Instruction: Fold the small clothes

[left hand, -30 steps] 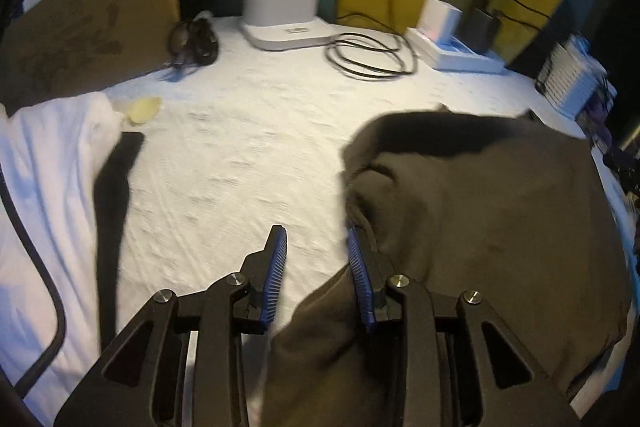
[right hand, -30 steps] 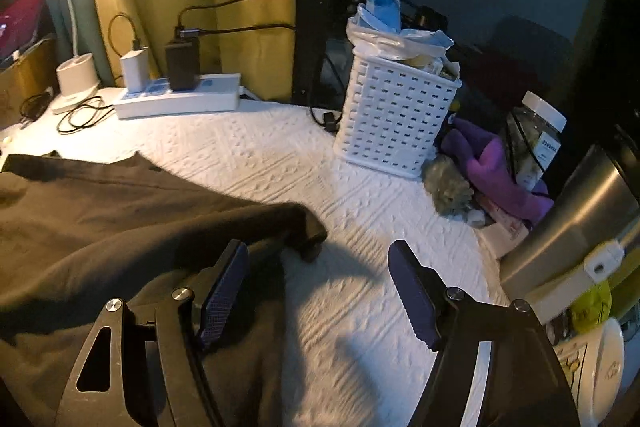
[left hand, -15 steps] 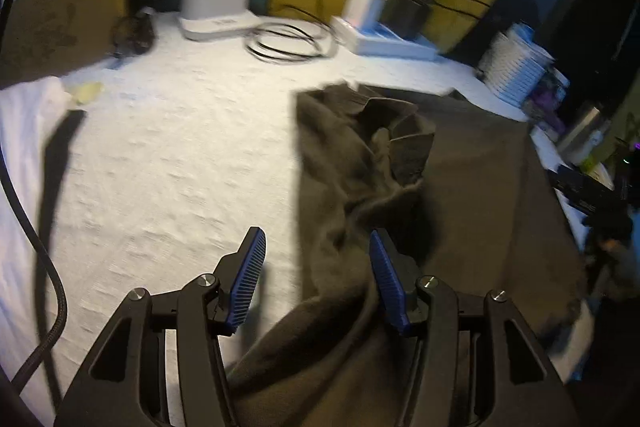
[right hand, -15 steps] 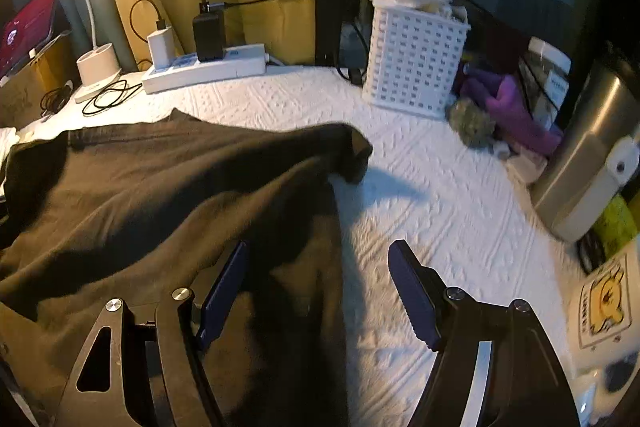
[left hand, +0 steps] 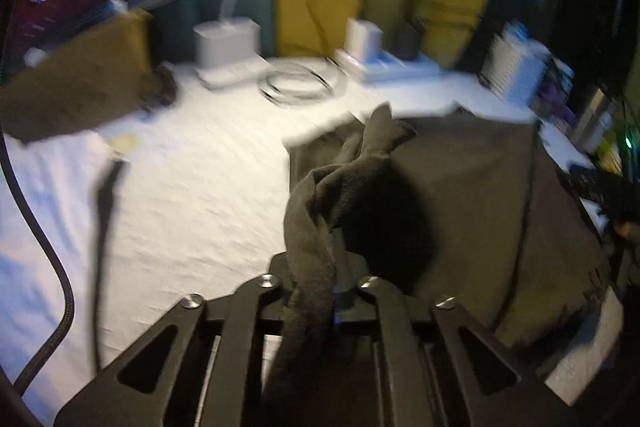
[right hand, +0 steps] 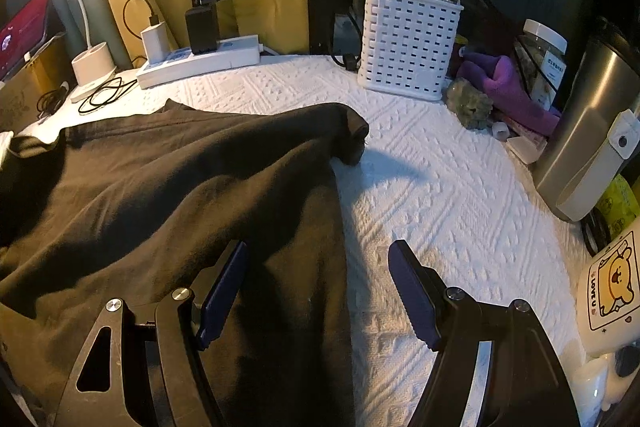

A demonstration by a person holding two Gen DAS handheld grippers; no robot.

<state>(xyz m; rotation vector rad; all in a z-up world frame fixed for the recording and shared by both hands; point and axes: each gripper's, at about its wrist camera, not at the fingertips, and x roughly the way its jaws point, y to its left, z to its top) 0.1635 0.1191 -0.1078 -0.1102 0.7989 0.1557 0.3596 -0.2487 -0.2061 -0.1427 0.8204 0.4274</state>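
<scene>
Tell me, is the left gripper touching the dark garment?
Touching. The left wrist view shows the left gripper just closed on a bunched fold of the garment.

The dark olive-brown garment (right hand: pixel 168 187) lies spread over the white textured cover of the bench (right hand: pixel 432 195), rumpled in broad soft folds, with one short sleeve (right hand: pixel 348 135) bunched and pointing out to the right. In the left wrist view its near edge is gathered into a twisted rope of cloth (left hand: pixel 316 223) lifted off the surface, while the rest lies flat behind it.
</scene>
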